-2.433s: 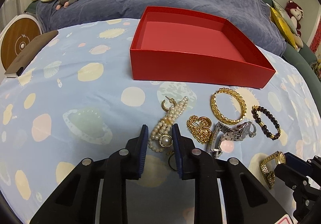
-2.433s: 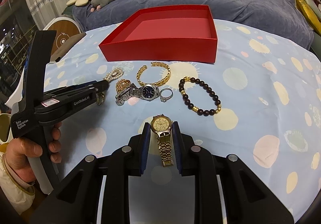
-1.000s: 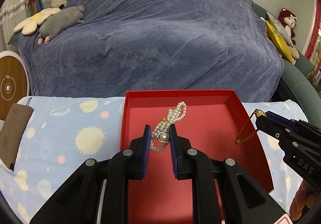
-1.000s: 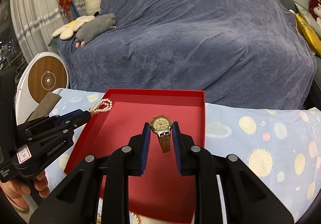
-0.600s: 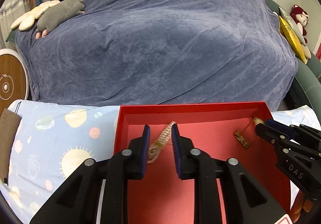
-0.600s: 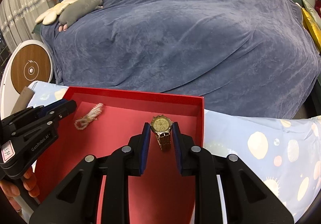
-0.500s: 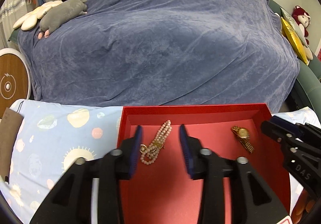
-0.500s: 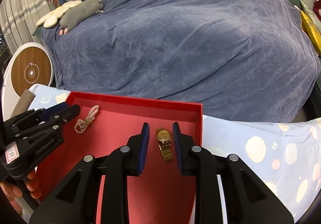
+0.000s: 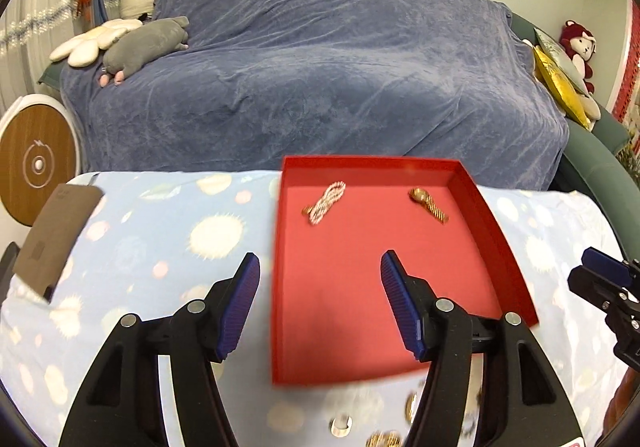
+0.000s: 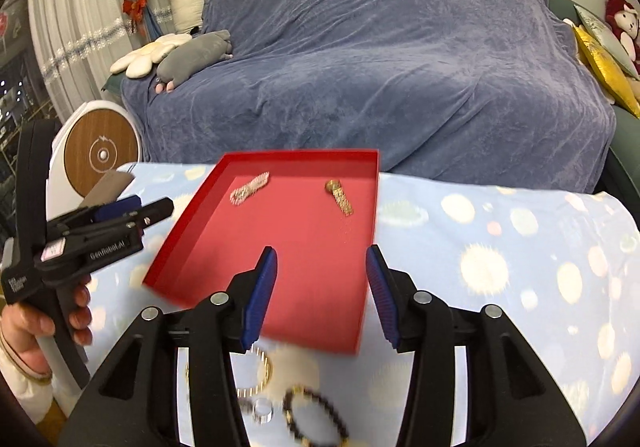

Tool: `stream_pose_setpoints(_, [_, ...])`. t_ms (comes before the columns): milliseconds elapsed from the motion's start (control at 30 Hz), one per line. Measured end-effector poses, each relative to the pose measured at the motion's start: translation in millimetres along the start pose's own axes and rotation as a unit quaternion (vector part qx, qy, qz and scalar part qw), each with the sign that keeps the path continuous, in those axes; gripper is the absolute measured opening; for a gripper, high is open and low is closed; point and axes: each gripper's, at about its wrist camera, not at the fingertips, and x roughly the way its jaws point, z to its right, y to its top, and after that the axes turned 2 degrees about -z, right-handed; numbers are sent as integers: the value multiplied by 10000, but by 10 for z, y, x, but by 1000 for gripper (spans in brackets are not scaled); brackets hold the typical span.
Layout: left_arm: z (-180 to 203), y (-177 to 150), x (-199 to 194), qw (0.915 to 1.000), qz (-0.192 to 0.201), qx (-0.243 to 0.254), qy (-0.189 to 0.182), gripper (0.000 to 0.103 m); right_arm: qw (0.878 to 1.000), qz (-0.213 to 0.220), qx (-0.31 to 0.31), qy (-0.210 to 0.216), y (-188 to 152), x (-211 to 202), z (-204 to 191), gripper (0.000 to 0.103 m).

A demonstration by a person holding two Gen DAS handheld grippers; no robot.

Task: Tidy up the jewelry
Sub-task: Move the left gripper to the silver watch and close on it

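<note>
A sofa (image 9: 340, 59) draped in a crumpled blue-grey velvety throw fills the background behind the red tray (image 9: 490, 225). On the sofa's left end lie a grey plush animal (image 9: 146, 43) and a cream flower-shaped cushion (image 9: 90, 43); at its right end sit a gold cushion (image 9: 560, 87) and a red-and-white plush toy (image 9: 578, 43).

The tray rests on a pale blue tablecloth (image 9: 168, 231) printed with cream suns and pink dots. It is a shallow rectangular cardboard tray with low upright walls and a matte floor. A flat brown card (image 9: 56, 235) lies on the cloth well left of the tray.

The left gripper (image 9: 320, 307) hovers over the tray's near left part, its 2 ribbed blue pads (image 9: 240, 303) spread wide with nothing between them. The right gripper (image 10: 320, 295) hangs over the tray's near edge, its pads likewise parted and empty. In the right wrist view the left gripper's black body reads "GenRobot.AI".

Inside the tray, toward its far wall, a multi-strand pearl bracelet (image 9: 326, 203) with gold fittings lies at the left, and a gold wristwatch (image 9: 428, 203) with a round face and link band lies at the right, well apart from it.

On the cloth just before the tray's near edge, blurred, lie a dark beaded bracelet (image 10: 316, 411) with gold spacers, a gold bangle (image 10: 260, 375) and a small silver ring (image 10: 262, 409).
</note>
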Motion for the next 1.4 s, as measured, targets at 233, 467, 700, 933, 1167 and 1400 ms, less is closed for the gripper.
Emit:
stream_pose_setpoints(233, [-41, -688, -363, 9993, -307, -165, -117, 62, 9990, -203, 334, 236, -623, -336, -74, 47])
stream_pose_setpoints(467, [85, -1274, -466, 9984, -482, 40, -308, 63, 9987, -382, 302, 149, -1075, -391, -80, 47])
stream_pose_setpoints(700, [398, -1485, -367, 9948, -522, 652, -575, 63, 9980, -583, 225, 115, -1210, -293, -28, 46])
stream_pose_setpoints(933, [535, -1401, -276, 9925, -400, 780, -847, 68, 9972, -723, 99, 155, -1274, -220, -71, 46])
stream_pose_setpoints(1167, [752, -1396, -113, 9885, -398, 1088, -972, 68, 9966, -783, 227, 103, -1283, -209, 47, 46])
stream_pose_setpoints(1400, [849, -1361, 29, 9870, -449, 1122, -1056, 68, 9959, -851, 291, 44, -1314, -189, 128, 46])
